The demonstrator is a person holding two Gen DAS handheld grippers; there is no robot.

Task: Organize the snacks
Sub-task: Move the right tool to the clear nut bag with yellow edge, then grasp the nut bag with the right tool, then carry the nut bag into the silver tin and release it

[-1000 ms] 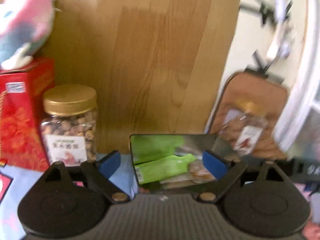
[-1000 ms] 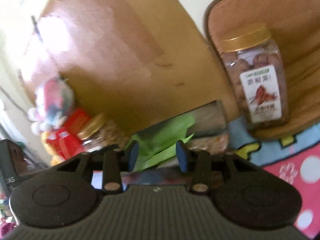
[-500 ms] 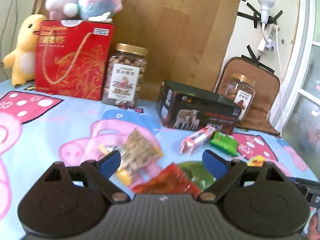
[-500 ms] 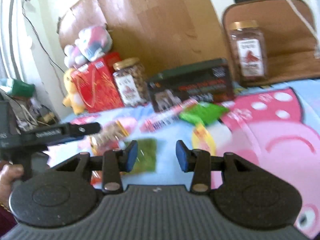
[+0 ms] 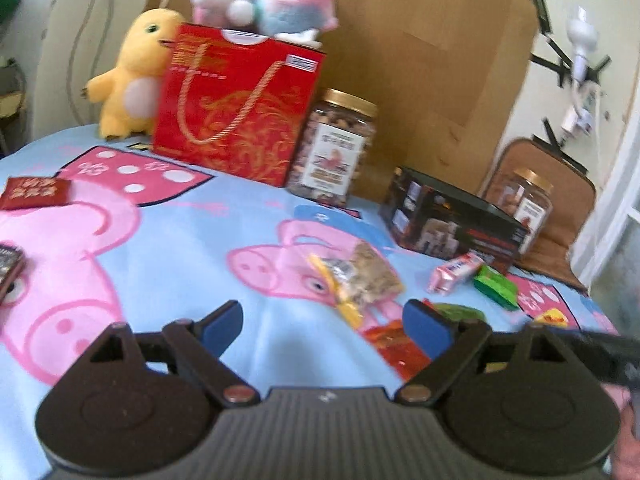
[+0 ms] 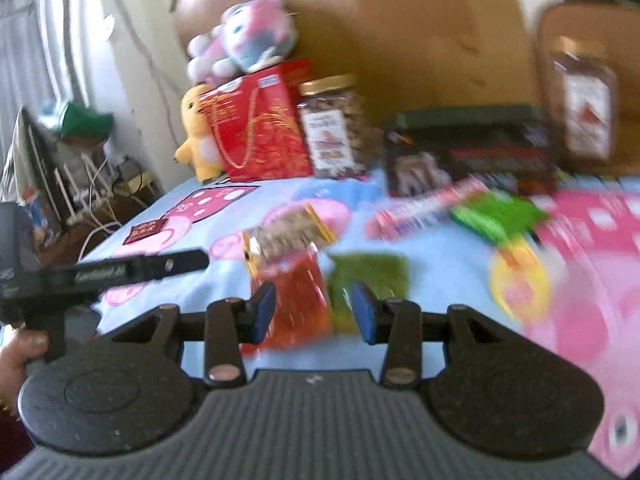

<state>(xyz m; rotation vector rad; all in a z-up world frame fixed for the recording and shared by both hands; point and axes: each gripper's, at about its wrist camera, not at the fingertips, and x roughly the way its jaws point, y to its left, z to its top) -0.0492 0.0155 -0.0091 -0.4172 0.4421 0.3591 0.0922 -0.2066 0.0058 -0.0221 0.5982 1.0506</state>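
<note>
Left wrist view, scanning left to right: my left gripper (image 5: 323, 322) stands spread wide and empty, with the nut packet (image 5: 366, 278) at one o'clock, then the pink pack (image 5: 454, 272) and green pack (image 5: 496, 286) at two o'clock beside the dark box (image 5: 456, 220). In the right wrist view, my right gripper (image 6: 314, 312) is opening, nothing pinched, over the orange packet (image 6: 294, 300). I judge sorting barely begun: every snack lies loose on the blanket (image 5: 172, 232).
</note>
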